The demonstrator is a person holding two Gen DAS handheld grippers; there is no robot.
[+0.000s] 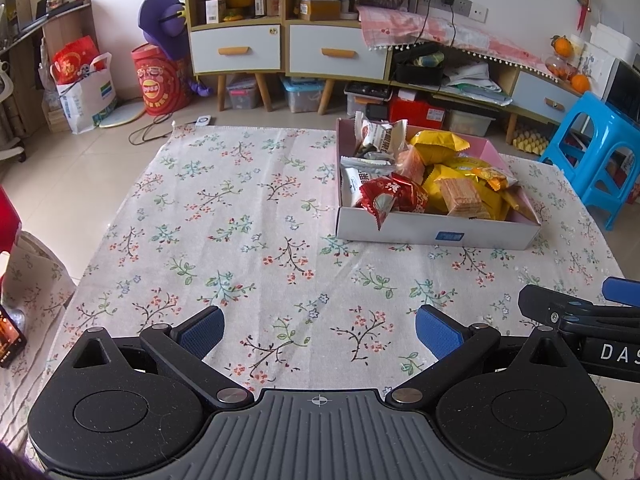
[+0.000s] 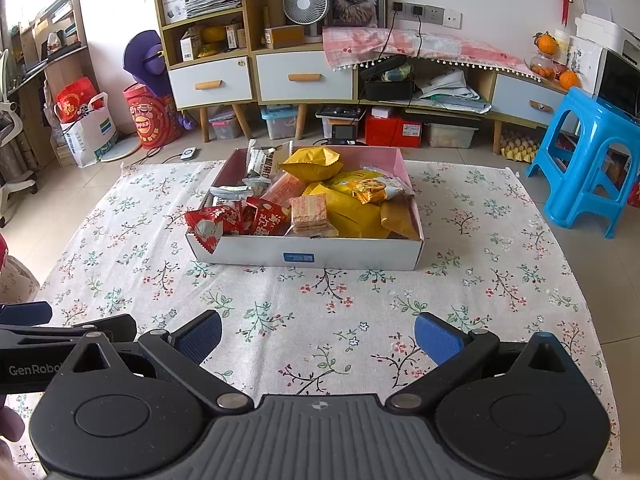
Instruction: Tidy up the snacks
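A shallow white cardboard box [image 2: 352, 256] with a pink inside stands on the floral tablecloth [image 2: 304, 320], filled with snack packets. Red packets [image 2: 224, 220] lie at its front left, one hanging over the rim. A clear pack of wafers [image 2: 310, 210] sits at the front middle, yellow bags [image 2: 316, 164] behind and right, white packets [image 2: 264, 160] at the back left. In the left wrist view the box [image 1: 420, 228] is ahead to the right. My left gripper [image 1: 320, 332] is open and empty over the cloth. My right gripper [image 2: 318, 338] is open and empty, short of the box.
A blue plastic stool [image 2: 584, 160] stands right of the table. Cabinets with drawers [image 2: 304, 76], storage bins and bags line the far wall. A phone [image 1: 10, 340] lies at the table's left edge. The right gripper's body [image 1: 592, 320] shows beside the left one.
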